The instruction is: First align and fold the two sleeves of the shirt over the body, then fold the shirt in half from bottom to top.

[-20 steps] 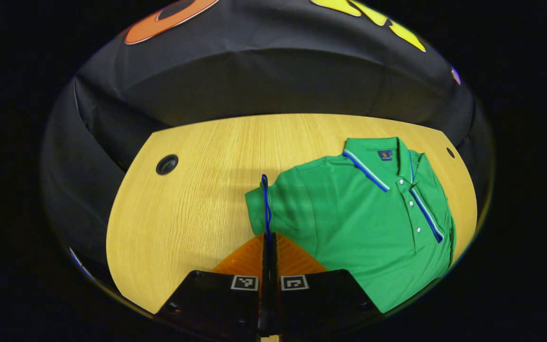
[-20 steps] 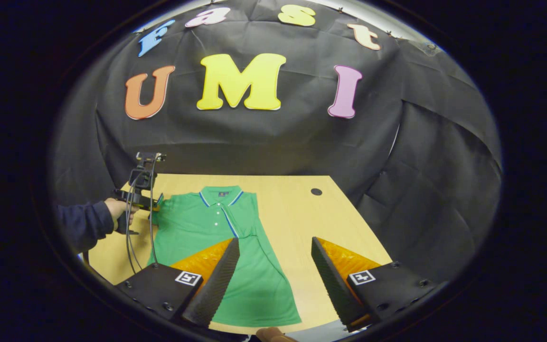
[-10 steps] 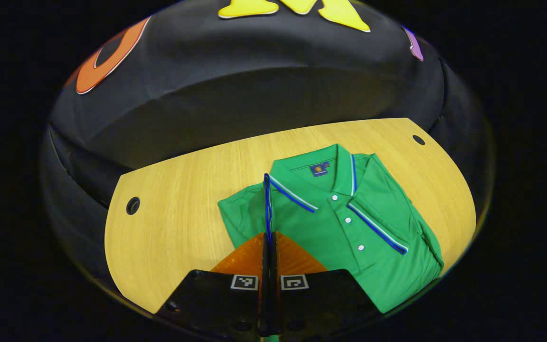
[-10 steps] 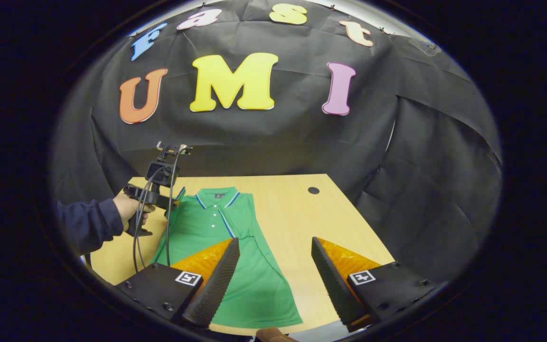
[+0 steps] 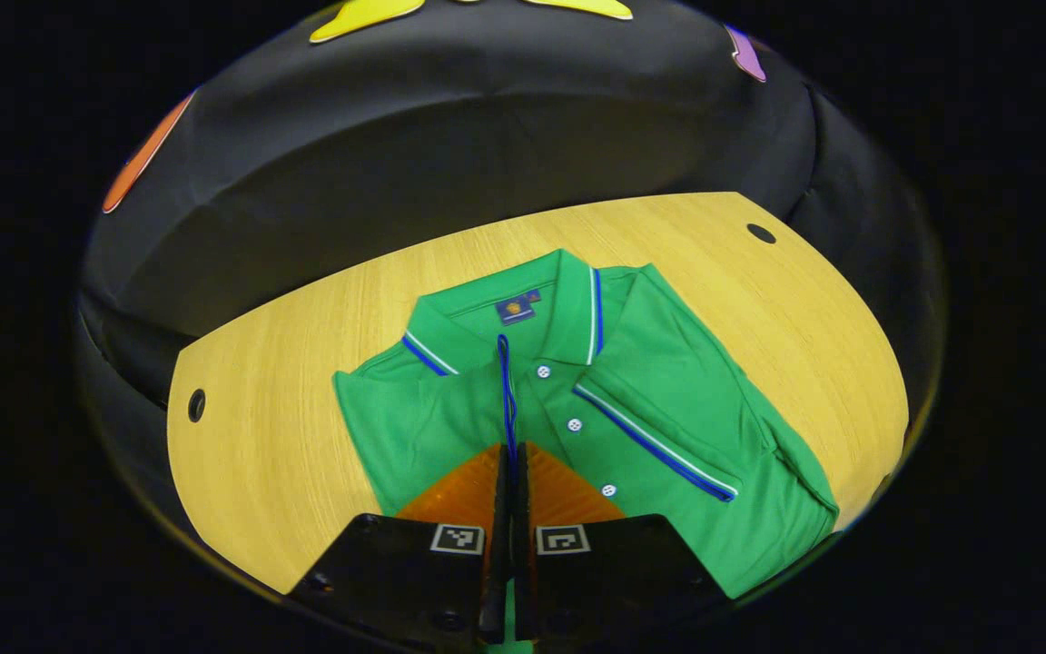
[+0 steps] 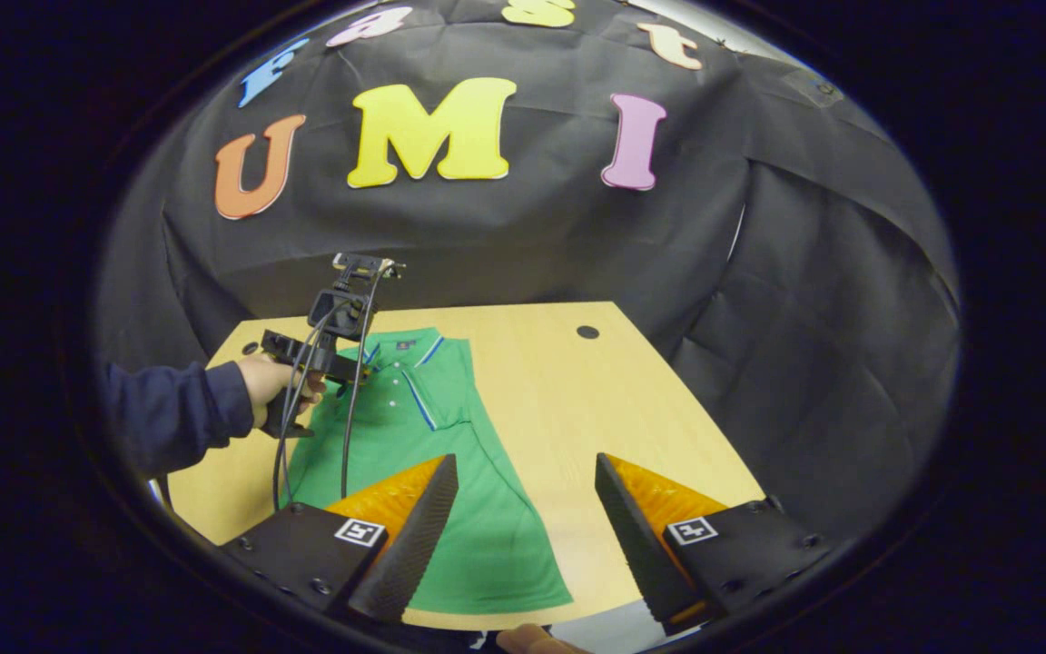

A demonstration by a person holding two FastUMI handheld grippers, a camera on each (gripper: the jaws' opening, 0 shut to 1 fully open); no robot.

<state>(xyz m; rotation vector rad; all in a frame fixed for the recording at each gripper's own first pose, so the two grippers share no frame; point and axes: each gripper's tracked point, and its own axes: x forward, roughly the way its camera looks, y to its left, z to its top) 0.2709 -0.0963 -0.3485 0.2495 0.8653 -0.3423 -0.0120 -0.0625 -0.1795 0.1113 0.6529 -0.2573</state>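
Observation:
A green polo shirt (image 5: 668,400) with blue and white trim lies face up on the wooden table (image 5: 287,409), collar toward the wall. One sleeve lies folded over the body on the right in the left gripper view. My left gripper (image 5: 509,451) is shut on the other sleeve's blue-edged cuff (image 5: 505,381), held up over the chest near the button placket. In the right gripper view, a hand in a dark-blue sleeve holds the left gripper (image 6: 341,341) above the shirt (image 6: 432,400). My right gripper (image 6: 525,461) stands open over the shirt's lower right edge, nothing between its fingers.
The table (image 6: 577,391) has round cable holes (image 5: 194,404) (image 5: 761,233) near its far corners. Black cloth walls close in behind and on both sides. Cables (image 6: 346,427) hang from the left gripper over the shirt. A fingertip (image 6: 523,640) shows at the near edge.
The left gripper has carried the cuff from beside the shirt in over the chest, folding the sleeve inward. The right gripper stayed open and hardly moved.

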